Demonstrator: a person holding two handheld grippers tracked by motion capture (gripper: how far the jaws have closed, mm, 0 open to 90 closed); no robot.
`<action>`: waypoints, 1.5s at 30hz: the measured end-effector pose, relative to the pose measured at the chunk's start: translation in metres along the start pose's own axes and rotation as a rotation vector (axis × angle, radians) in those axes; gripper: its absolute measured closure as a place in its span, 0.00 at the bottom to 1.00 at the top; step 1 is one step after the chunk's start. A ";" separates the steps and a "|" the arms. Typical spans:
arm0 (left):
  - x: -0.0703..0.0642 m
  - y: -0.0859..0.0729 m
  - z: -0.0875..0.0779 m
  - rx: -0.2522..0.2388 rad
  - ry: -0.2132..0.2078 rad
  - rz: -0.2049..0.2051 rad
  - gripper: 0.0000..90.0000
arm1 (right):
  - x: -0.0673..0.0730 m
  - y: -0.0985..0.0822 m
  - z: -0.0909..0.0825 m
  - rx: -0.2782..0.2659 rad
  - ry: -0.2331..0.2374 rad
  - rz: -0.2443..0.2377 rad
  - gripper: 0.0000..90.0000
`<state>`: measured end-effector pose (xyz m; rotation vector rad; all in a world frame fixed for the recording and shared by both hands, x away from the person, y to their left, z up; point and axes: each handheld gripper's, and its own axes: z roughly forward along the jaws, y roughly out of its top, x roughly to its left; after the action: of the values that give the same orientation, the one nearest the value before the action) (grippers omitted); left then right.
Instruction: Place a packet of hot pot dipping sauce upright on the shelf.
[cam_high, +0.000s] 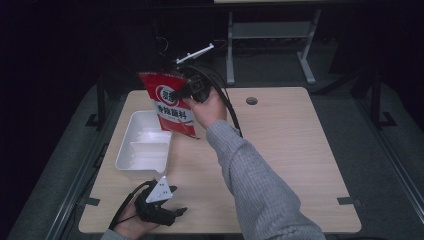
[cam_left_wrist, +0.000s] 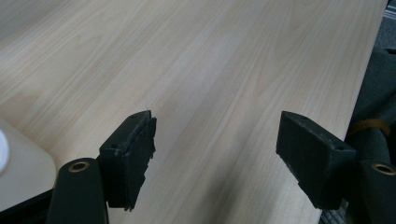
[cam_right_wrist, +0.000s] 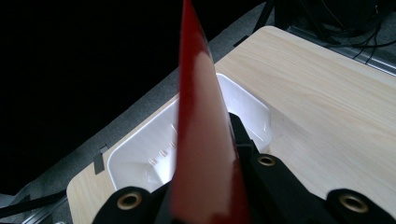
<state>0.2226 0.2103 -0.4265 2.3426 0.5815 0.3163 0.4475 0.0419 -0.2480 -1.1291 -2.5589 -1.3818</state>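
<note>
A red packet (cam_high: 170, 102) was held aloft over the far left of the table (cam_high: 280, 150), pinched flat between the jaws of the right tool (cam_high: 192, 89), just above the far end of a white tray (cam_high: 137, 167). The step in hand was judged to be the carrying of the packet to the tray; the next move would call for a lowering into one compartment and a clean release. The packet was seen as a thin, glossy foil pouch, red with a white panel of print, edge-on and blade-like in the right gripper view (cam_right_wrist: 201, 140). The tray was smooth moulded plastic, rectangular, divided, apparently empty. The left tool (cam_high: 167, 207) was kept idle at the near left edge, its jaws spread wide over bare pale wood-grain laminate.
</note>
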 end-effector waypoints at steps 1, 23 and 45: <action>0.000 0.000 0.000 -0.003 0.000 -0.002 0.30 | 0.001 0.002 0.004 0.000 0.000 0.000 0.99; 0.004 -0.006 -0.002 0.018 0.020 -0.002 0.30 | 0.009 0.019 0.066 -0.003 0.013 0.011 0.99; 0.006 -0.008 -0.005 0.010 0.034 -0.001 0.29 | 0.007 0.008 0.110 -0.075 0.027 0.067 0.99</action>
<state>0.2239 0.2214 -0.4278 2.3503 0.6021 0.3543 0.4809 0.1298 -0.3068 -1.1869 -2.4462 -1.4785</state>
